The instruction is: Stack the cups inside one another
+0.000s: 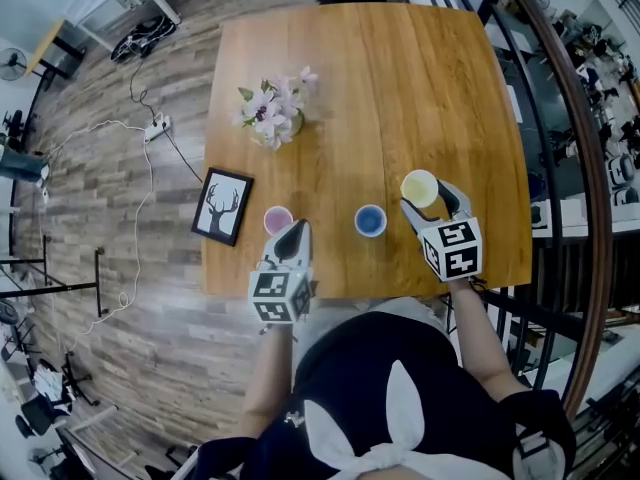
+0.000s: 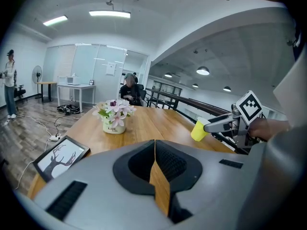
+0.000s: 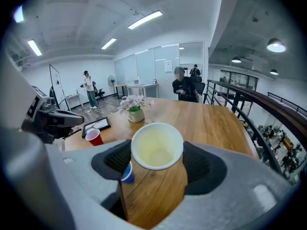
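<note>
My right gripper (image 1: 425, 198) is shut on a yellow paper cup (image 1: 419, 188), which it holds upright just above the wooden table (image 1: 400, 88). The right gripper view looks down into the yellow cup (image 3: 157, 146) gripped between the jaws. A blue cup (image 1: 370, 220) stands on the table left of it and shows partly under the yellow cup's rim (image 3: 127, 173). A red cup (image 1: 278, 220) stands further left, just ahead of my left gripper (image 1: 292, 236). The left gripper (image 2: 154, 150) is shut with nothing in it. The yellow cup (image 2: 198, 130) appears at the right of the left gripper view.
A vase of pink flowers (image 1: 272, 113) stands mid-table on the left. A framed deer picture (image 1: 222, 205) lies at the table's left edge. A dark railing (image 1: 560, 168) runs along the right side. People stand and sit in the background (image 3: 183, 83).
</note>
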`<action>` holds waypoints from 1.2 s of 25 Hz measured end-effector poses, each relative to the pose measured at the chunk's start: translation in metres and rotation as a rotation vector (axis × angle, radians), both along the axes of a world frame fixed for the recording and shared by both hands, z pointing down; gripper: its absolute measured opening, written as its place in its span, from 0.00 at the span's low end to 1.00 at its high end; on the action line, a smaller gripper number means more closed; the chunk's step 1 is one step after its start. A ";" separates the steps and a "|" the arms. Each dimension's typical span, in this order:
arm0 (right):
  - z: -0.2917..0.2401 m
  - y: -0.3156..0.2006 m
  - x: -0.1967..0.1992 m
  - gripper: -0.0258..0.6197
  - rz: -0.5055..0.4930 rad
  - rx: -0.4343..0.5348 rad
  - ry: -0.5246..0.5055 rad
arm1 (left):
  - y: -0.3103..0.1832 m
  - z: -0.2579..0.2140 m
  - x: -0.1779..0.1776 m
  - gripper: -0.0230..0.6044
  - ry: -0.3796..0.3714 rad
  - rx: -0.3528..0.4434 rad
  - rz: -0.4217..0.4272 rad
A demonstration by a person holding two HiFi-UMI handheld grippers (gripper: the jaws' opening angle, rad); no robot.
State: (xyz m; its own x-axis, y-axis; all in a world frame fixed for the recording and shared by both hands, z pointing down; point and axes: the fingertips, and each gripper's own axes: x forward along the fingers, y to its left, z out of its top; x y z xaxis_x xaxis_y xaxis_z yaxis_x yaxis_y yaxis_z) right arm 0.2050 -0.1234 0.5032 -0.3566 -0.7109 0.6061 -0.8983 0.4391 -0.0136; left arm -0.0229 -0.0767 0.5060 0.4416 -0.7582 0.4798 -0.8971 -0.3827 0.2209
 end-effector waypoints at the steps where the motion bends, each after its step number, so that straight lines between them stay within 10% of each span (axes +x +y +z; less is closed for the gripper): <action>1: -0.001 -0.001 -0.006 0.55 -0.008 0.002 -0.002 | 0.001 0.000 -0.004 0.07 0.001 0.001 -0.005; 30: -0.028 0.003 -0.226 0.55 -0.388 0.051 -0.061 | 0.027 0.005 -0.150 0.07 -0.001 0.005 -0.217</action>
